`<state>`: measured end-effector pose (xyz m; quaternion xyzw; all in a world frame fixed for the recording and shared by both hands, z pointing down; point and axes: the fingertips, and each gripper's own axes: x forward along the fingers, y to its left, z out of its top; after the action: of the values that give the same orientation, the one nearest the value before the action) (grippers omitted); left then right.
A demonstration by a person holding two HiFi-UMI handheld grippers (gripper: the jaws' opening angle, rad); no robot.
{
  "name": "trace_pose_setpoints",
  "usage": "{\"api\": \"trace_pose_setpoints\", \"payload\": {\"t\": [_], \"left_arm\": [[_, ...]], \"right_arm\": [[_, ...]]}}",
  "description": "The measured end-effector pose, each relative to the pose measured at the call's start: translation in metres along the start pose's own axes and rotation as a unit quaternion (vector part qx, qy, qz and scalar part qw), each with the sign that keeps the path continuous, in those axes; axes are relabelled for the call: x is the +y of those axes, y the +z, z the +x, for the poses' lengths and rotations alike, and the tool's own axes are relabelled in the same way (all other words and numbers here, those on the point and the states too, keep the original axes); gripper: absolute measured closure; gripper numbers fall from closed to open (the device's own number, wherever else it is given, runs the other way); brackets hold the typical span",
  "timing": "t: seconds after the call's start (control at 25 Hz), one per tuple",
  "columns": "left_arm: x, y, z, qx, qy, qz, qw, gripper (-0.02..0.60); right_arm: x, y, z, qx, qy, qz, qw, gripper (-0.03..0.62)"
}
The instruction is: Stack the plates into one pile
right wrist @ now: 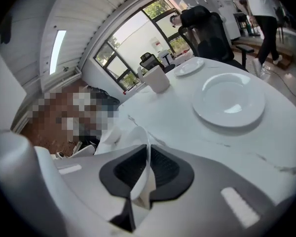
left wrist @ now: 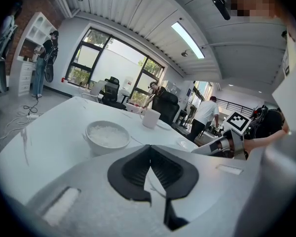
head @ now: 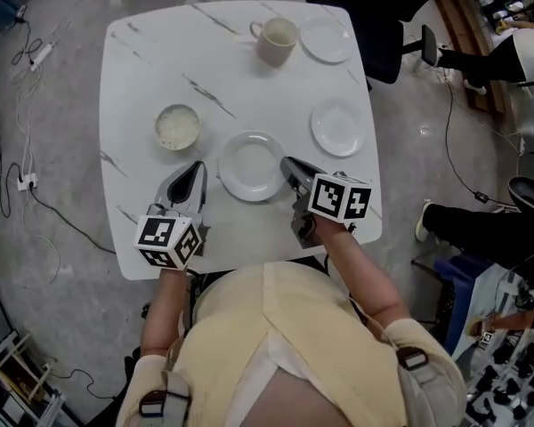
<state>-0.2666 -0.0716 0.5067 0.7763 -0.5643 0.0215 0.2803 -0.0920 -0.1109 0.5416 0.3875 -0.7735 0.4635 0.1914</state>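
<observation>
Table (head: 151, 78): right fingers (right wrist: 168, 172) grasp plate (head: 249, 163) rim, seen only gripper view; left fingers (left wrist: 130, 170) clenched.

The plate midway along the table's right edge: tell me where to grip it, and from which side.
Probably pinch the plate by its near rim, coming low from the person's side. It lies flat, so only the raised rim gives a hold, and bare table lies before that edge. The right tool is shut on the middle plate.

You wear a pale yellow top (head: 276, 327); your grey left gripper (head: 196, 167) and right gripper (head: 287, 161) carry black-and-white marker cubes (head: 167, 240).
</observation>
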Motion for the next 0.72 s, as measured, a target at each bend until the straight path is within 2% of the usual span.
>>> {"api": "trace_pose_setpoints", "payload": {"t": [0.24,0.48,0.72], "left_arm": [[-0.01,0.005,-0.004,-0.002,0.007,0.011,0.9999,0.586],[-0.02,0.009,-0.002,-0.011,0.032,0.011,0.9994,0.586],[-0.056,0.011,0.016,-0.021,0.034,0.011,0.9991,0.585]], "right_arm": [[0.018,0.0,-0.007,-0.008,0.052,0.022,0.998,0.572],[0.033,0.01,-0.015,-0.01,0.115,0.012,0.993,0.579],[0.02,0.028,-0.042,-0.02,0.139,-0.012,0.99,0.579]]}}
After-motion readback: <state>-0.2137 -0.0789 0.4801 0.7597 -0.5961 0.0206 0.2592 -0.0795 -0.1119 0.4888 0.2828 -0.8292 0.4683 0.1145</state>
